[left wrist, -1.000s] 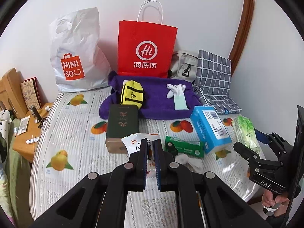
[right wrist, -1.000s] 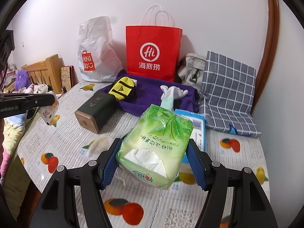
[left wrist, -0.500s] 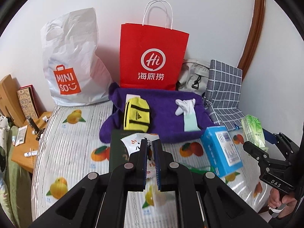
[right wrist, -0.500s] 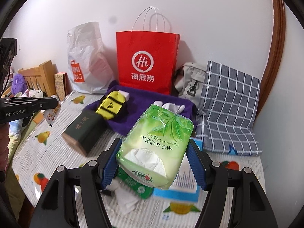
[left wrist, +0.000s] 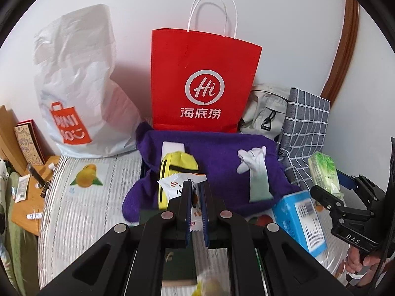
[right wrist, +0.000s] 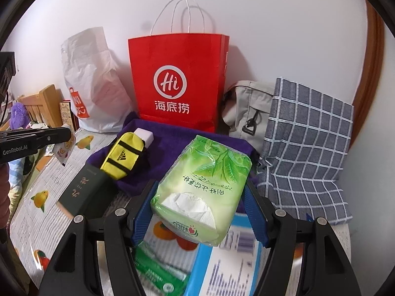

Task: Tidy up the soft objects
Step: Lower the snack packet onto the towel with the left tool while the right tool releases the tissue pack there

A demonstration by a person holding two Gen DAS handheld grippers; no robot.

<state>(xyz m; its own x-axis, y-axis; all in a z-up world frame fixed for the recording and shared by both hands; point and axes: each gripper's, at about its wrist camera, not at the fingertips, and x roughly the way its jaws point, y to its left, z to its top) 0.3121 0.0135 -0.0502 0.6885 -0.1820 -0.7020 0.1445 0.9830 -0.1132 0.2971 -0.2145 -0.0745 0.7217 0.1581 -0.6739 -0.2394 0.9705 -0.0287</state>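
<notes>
My left gripper (left wrist: 195,192) is shut on a small white snack packet (left wrist: 172,185) and hovers over the near edge of the purple cloth (left wrist: 217,148). My right gripper (right wrist: 200,190) is shut on a green soft tissue pack (right wrist: 205,185), held above the blue box (right wrist: 234,259); the same pack (left wrist: 323,172) shows at the right of the left wrist view. On the purple cloth lie a yellow mini bag (left wrist: 177,165) and a pair of white gloves (left wrist: 254,167). A red paper bag (left wrist: 205,83) stands open-topped behind the cloth.
A white plastic shopping bag (left wrist: 79,93) leans on the wall at left. A beige bag (right wrist: 246,108) and a grey checked cloth (right wrist: 308,143) fill the right corner. A dark green box (right wrist: 84,190) and a green packet (right wrist: 158,268) lie on the fruit-print table cover (left wrist: 86,192).
Both grippers have moved forward toward the red bag and the back wall, each still carrying its load. The objects on the table now sit lower and closer in both views.
</notes>
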